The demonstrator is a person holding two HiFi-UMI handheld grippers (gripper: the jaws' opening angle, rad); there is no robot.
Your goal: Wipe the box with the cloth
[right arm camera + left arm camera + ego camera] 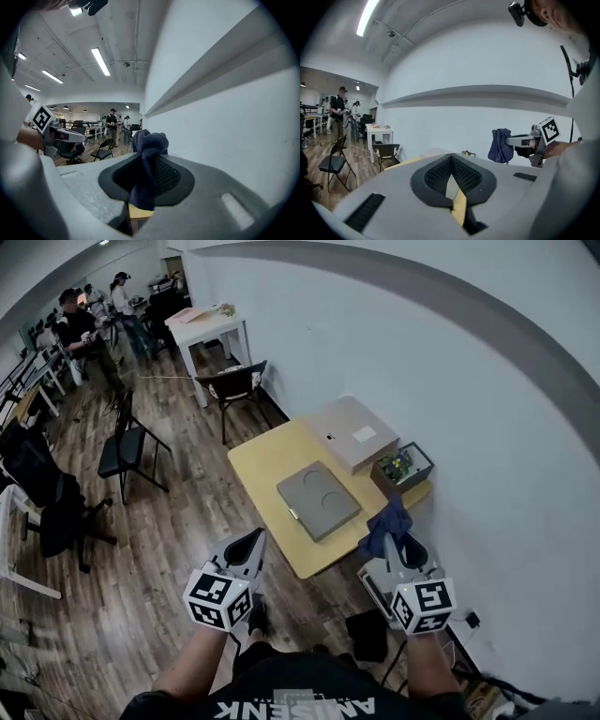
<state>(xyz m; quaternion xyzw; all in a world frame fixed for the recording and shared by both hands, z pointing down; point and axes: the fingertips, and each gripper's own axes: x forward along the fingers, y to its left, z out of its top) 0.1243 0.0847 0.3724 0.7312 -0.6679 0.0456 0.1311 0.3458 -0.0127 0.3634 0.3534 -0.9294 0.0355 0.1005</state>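
Our right hand-held gripper (149, 174) is clamped on a dark blue cloth (150, 149), which bunches above the jaws and hangs down between them. In the head view this gripper is raised at the near right corner of the counter (267, 460), and the cloth touches nothing there. Our left hand-held gripper (451, 161) has its jaws together at the tips, with nothing between them. It is held over the wooden floor (178, 521), short of the counter's near edge.

On the yellow counter a flat grey case (317, 499) lies in the middle. The cardboard box (352, 433) sits beyond it at the far end, close to the white wall (422, 352), well apart from the cloth. A small dark bin (405, 468) of colourful bits stands just beside the box, on the wall side.

Further off, a dark chair (234, 385) stands near the counter's far end, with a white table (206, 326) behind it. People stand at the back of the room.
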